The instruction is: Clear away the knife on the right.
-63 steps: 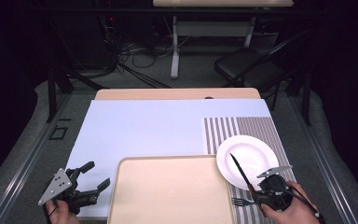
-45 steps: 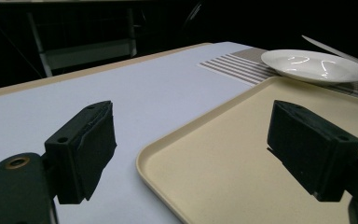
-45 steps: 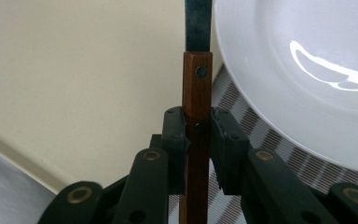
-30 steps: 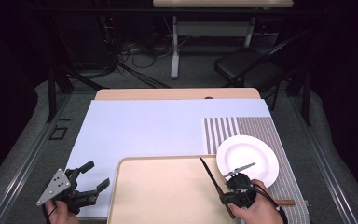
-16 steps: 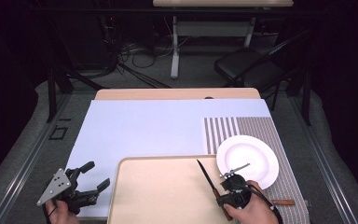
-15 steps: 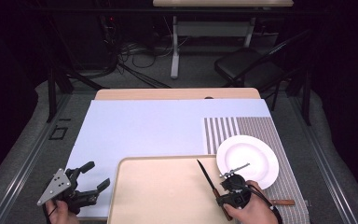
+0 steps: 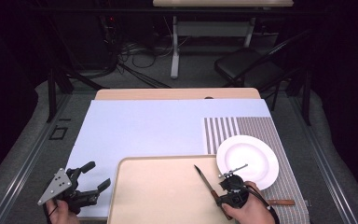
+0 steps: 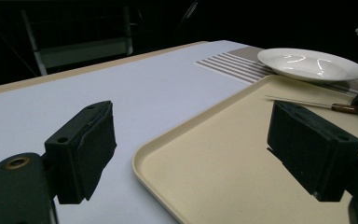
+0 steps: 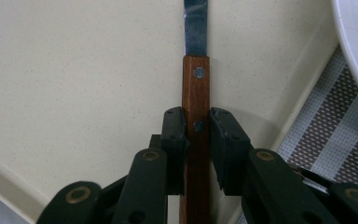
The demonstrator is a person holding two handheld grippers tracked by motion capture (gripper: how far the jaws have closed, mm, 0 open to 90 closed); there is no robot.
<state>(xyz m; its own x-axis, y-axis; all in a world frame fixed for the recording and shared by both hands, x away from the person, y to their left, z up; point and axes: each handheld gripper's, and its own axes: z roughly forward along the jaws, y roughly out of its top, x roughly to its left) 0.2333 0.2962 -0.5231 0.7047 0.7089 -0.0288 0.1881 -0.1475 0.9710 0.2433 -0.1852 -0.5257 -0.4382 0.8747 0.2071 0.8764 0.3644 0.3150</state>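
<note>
One knife (image 9: 196, 116) between tool (image 9: 196, 122) jaws.

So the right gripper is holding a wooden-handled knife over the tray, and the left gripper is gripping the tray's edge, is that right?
Not quite. The left gripper grips nothing: the left gripper view shows its jaws wide apart, one over the pale blue mat and one over the tray, touching neither. The rest holds: the right gripper is shut on the wooden-handled knife over the tray.

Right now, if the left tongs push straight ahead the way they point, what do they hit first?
Probably the beige tray: the open left tongs straddle its near corner, and in the high view they aim at its left edge. Height above the table is unclear.
</note>
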